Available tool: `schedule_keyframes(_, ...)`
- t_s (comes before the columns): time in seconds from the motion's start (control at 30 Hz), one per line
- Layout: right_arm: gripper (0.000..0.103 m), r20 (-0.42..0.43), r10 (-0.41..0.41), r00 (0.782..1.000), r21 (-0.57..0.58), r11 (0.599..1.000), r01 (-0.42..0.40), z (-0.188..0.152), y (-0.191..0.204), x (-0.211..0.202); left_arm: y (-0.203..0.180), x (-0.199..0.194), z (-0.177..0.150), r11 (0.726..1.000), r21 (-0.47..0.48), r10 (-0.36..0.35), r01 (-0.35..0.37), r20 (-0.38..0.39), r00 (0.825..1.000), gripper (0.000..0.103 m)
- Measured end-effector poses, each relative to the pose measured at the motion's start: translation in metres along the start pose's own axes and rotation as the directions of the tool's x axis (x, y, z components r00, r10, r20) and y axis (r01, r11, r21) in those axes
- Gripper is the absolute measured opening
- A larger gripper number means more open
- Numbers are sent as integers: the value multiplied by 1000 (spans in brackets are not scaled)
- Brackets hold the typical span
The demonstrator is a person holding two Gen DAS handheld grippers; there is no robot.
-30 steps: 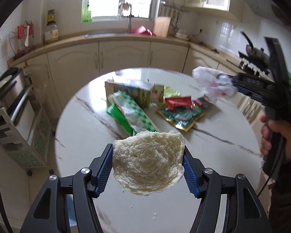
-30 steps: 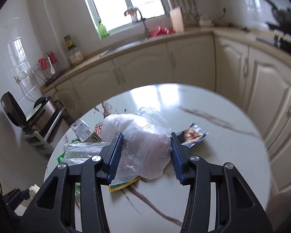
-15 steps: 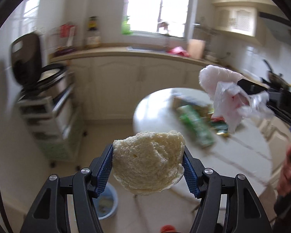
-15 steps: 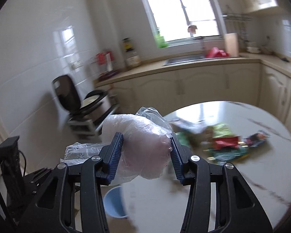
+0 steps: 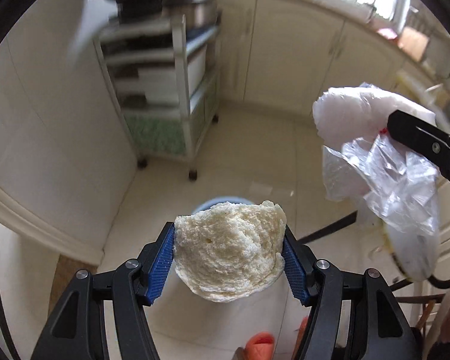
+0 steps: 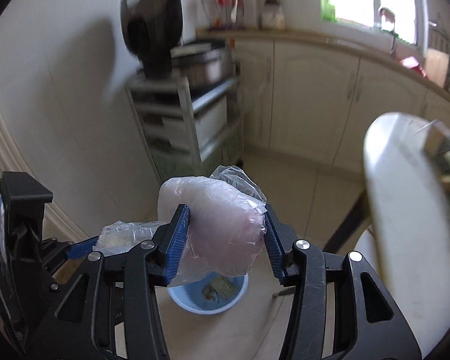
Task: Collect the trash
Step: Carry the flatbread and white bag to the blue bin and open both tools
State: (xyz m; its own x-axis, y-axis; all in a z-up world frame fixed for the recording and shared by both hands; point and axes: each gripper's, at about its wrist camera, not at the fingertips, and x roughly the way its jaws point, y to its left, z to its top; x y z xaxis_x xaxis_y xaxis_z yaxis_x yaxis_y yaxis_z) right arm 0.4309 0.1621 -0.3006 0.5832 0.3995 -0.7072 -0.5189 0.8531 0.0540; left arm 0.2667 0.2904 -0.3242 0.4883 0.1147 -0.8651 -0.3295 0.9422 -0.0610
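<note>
My left gripper point(image 5: 229, 259) clamps a torn bread piece point(image 5: 229, 250) above the blue bin point(image 6: 208, 297) on the floor. My right gripper point(image 6: 226, 240) clamps a plastic-wrapped bun point(image 6: 219, 225), near the bin.

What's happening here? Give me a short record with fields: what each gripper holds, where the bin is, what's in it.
left gripper: shut on a torn piece of bread
right gripper: shut on a wrapped plastic bag
bin: pale blue, on the floor below both grippers
bin contents: a few scraps, too small to name
table: edge at the right
</note>
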Motion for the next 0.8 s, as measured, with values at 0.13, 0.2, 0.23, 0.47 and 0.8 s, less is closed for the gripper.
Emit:
schedule_keyframes(0.13,47,-77,2,997,-16,1000,-3,-13,2,62,0,52,5,999,-31,-19,17,-84,996,64)
schedule_keyframes(0.2,47,-121,23,992,-3,1000,-23,-20,1,91,3,72,7,999,-43,-19,14,-111,994,64)
schedule_keyframes(0.23,47,-134,29,991,4,1000,-29,-25,-1,99,2,81,12,999,-45,-20,14,-125,992,64)
schedule_keyframes(0.47,49,-222,110,969,111,990,-87,-42,-21,157,1,126,21,996,-67,39,-54,-219,975,65)
schedule_keyframes(0.8,50,-219,126,968,144,985,-95,-44,-31,162,14,129,42,988,-150,3,-31,-184,983,72)
